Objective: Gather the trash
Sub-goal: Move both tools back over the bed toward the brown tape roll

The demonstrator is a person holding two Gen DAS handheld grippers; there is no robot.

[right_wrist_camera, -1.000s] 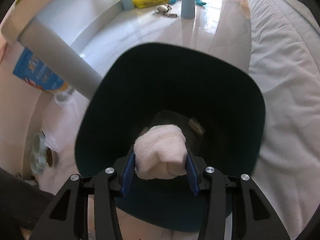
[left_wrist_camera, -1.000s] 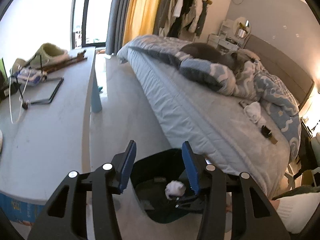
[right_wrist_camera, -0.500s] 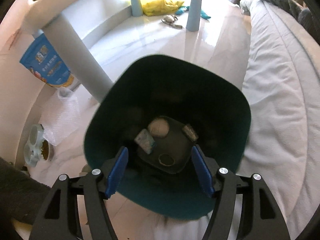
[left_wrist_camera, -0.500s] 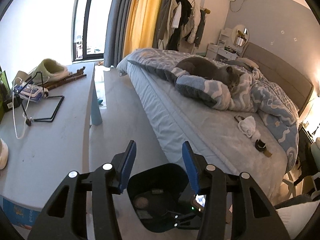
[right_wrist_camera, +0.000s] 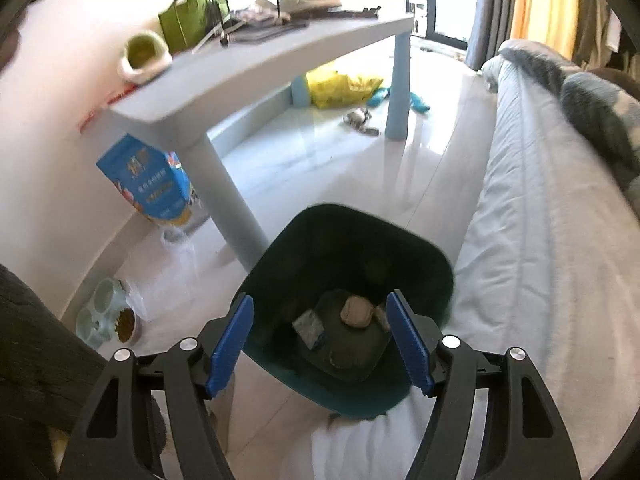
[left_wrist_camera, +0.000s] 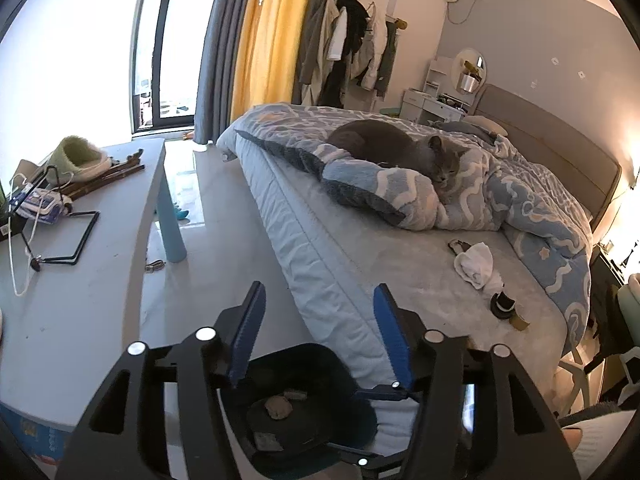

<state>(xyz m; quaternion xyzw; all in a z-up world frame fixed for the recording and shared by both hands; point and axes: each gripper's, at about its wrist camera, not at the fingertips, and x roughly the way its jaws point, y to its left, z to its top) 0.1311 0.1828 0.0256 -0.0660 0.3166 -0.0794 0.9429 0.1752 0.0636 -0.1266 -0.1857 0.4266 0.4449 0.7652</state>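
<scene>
With the wad (right_wrist_camera: 355, 311) dropped into the bin (right_wrist_camera: 430, 258) since a second ago, right gripper (right_wrist_camera: 320, 340) and left gripper (left_wrist_camera: 318, 330) just widened, both empty; white cloth (left_wrist_camera: 476, 265) on bed (left_wrist_camera: 400, 280) probably next.

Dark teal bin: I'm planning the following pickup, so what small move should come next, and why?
Probably carry the right gripper toward the white crumpled tissue on the grey bed. Its jaws have just been opening and stand empty above the dark teal bin, where a wad lies inside.
</scene>
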